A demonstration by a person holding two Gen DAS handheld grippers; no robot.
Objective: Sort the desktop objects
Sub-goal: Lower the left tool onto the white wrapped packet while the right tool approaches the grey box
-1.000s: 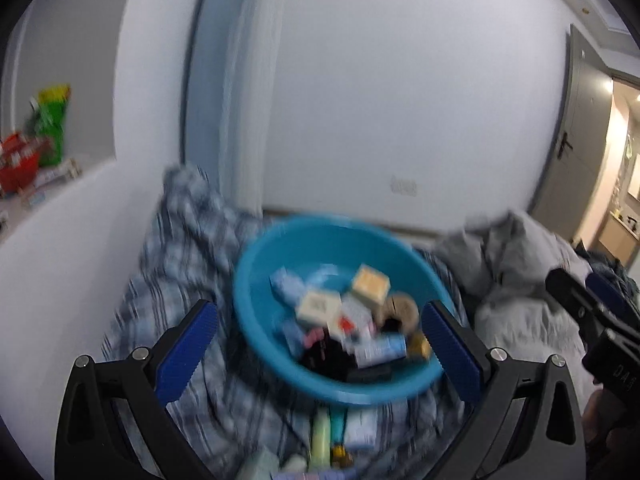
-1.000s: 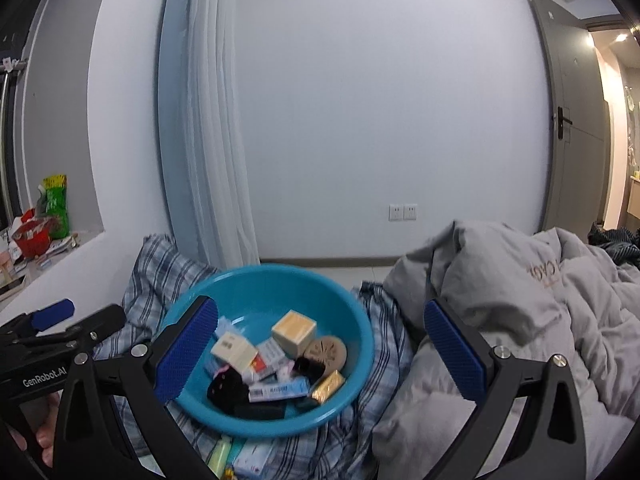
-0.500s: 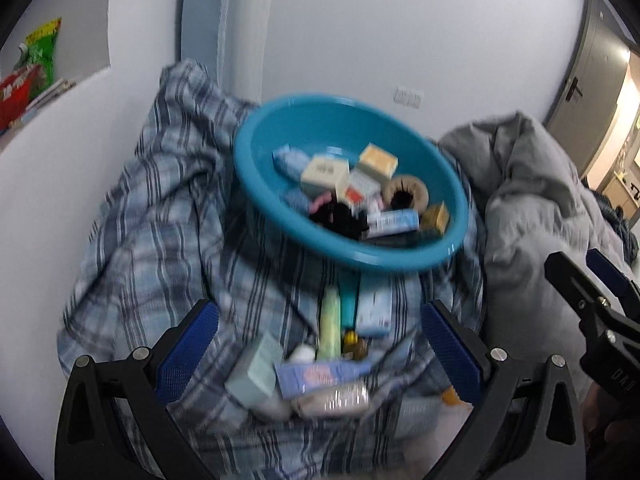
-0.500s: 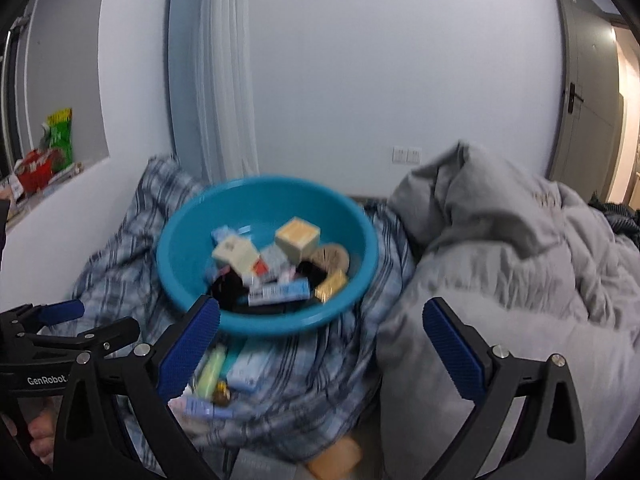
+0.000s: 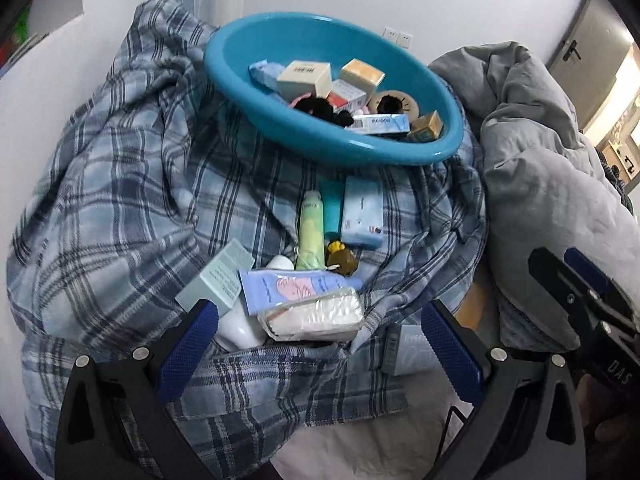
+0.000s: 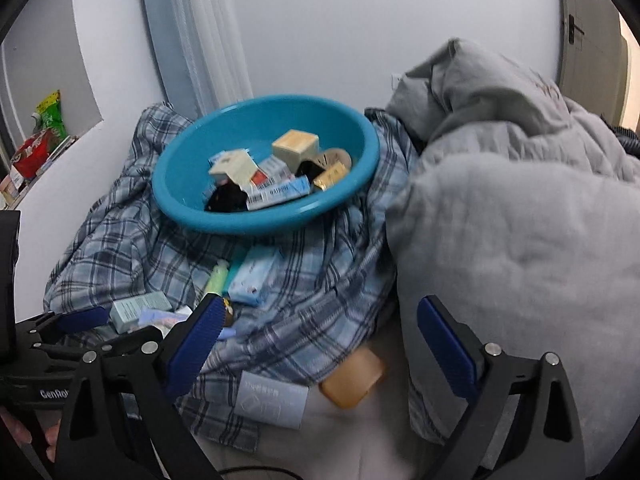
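Note:
A blue basin (image 5: 360, 148) (image 6: 240, 224) holds several small boxes and a black hair tie. In front of it on the plaid cloth (image 5: 120, 180) lie a green tube (image 5: 312, 232), a light blue box (image 5: 362, 212), a pale teal box (image 5: 220, 280), a lilac tube (image 5: 292, 286) and a white wrapped packet (image 5: 316, 318). My left gripper (image 5: 318, 344) hangs open just above that packet, touching nothing. My right gripper (image 6: 320, 336) is over the cloth's front edge. Its jaws are closing, still wide, with nothing pressed between them. A tan box (image 6: 354, 376) and a grey box (image 6: 272, 400) lie below it.
A bulky grey duvet (image 6: 520, 220) fills the right side. The white wall and a curtain (image 6: 208, 40) stand behind the basin. A ledge at the far left holds snack bags (image 6: 40, 136). A door (image 5: 580, 40) is at the far right.
Both grippers have dropped and tipped downward. The basin has slid up in both views and the loose items on the cloth have come into sight. The right jaws have narrowed slightly.

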